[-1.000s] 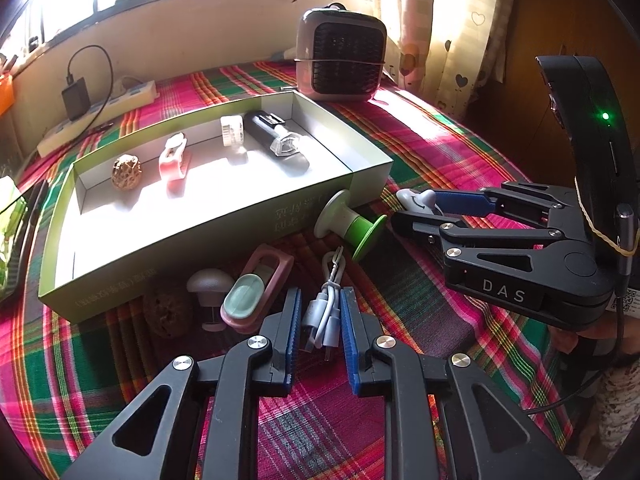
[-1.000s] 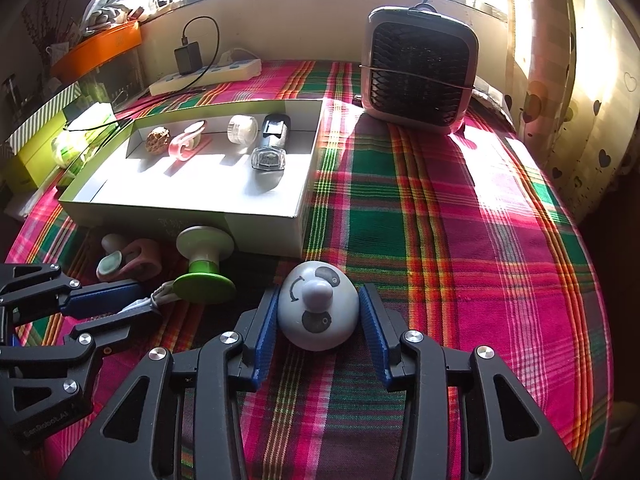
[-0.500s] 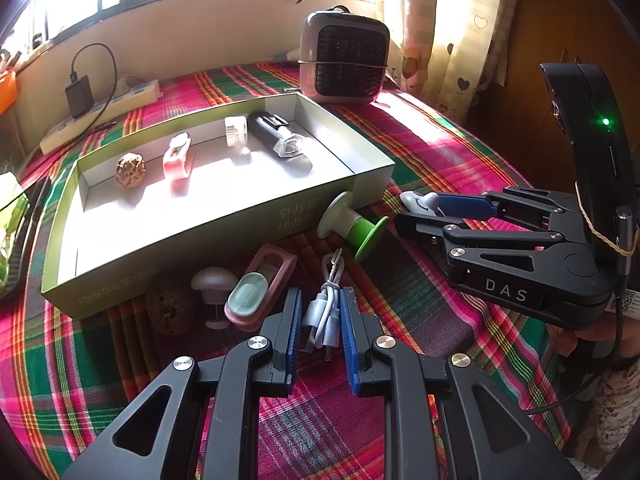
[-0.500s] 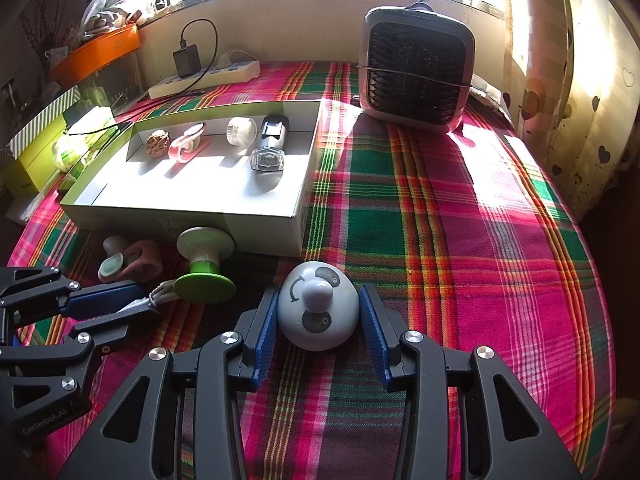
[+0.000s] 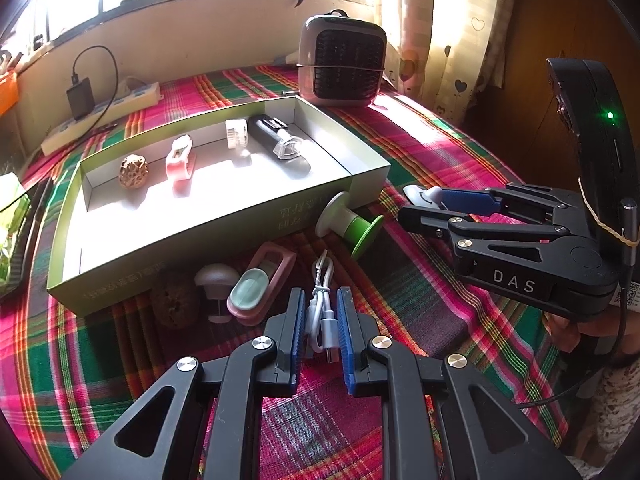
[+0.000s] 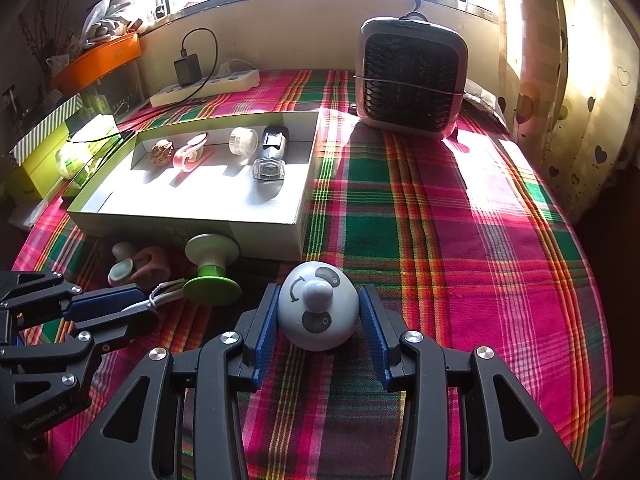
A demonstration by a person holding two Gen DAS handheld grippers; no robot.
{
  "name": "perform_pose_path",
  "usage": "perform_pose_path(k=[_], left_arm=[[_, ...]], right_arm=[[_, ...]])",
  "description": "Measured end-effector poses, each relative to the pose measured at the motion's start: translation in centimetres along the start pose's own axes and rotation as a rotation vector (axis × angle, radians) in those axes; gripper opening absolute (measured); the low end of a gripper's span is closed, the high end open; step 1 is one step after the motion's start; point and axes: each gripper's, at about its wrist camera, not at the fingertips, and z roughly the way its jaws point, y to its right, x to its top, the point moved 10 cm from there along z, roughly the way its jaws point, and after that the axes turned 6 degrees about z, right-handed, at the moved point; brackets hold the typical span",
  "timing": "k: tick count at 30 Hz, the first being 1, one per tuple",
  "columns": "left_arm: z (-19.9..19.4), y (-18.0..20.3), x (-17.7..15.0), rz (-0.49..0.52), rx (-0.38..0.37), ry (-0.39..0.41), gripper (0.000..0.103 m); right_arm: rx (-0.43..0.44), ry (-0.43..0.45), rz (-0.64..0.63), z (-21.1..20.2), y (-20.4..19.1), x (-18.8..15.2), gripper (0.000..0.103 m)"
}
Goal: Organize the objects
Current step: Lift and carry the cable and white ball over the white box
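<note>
My left gripper is shut on a coiled white cable that lies on the plaid cloth, its blue pads pressing both sides. My right gripper is shut on a white dome with black marks that rests on the cloth. Just beyond both stands an open green box holding a carved ball, a pink clip, a white roll and a black device. In front of the box lie a green-and-white spool, a pink case, a white mushroom-shaped piece and a brown ball.
A small grey fan stands at the back right of the cloth. A power strip with a plugged charger lies under the window. Green boxes and an orange tray crowd the left edge. Curtains hang on the right.
My left gripper's pads have drawn together onto the white cable. The right gripper and the dome have not moved.
</note>
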Motion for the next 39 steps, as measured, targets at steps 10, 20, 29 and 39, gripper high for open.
perform_pose_path(k=[10,20,29,39], left_arm=[[-0.5,-0.1,0.1,-0.007,0.000,0.017,0.014],[-1.8,-0.6,1.0,-0.014,0.010,0.057,0.014],[-2.9,-2.3,1.9,-0.043,0.042,0.091,0.014],[-3.9,-5.2,3.0,-0.088,0.089,0.123,0.014]], right_arm=[[0.002,0.009,0.003,-0.4,0.0,0.1,0.041],[0.013,0.032,0.001,-1.3,-0.5,0.8,0.041],[0.044,0.055,0.002,-2.2,-1.5,1.7,0.041],[0.088,0.077,-0.034,-2.3,-3.8,3.9,0.041]])
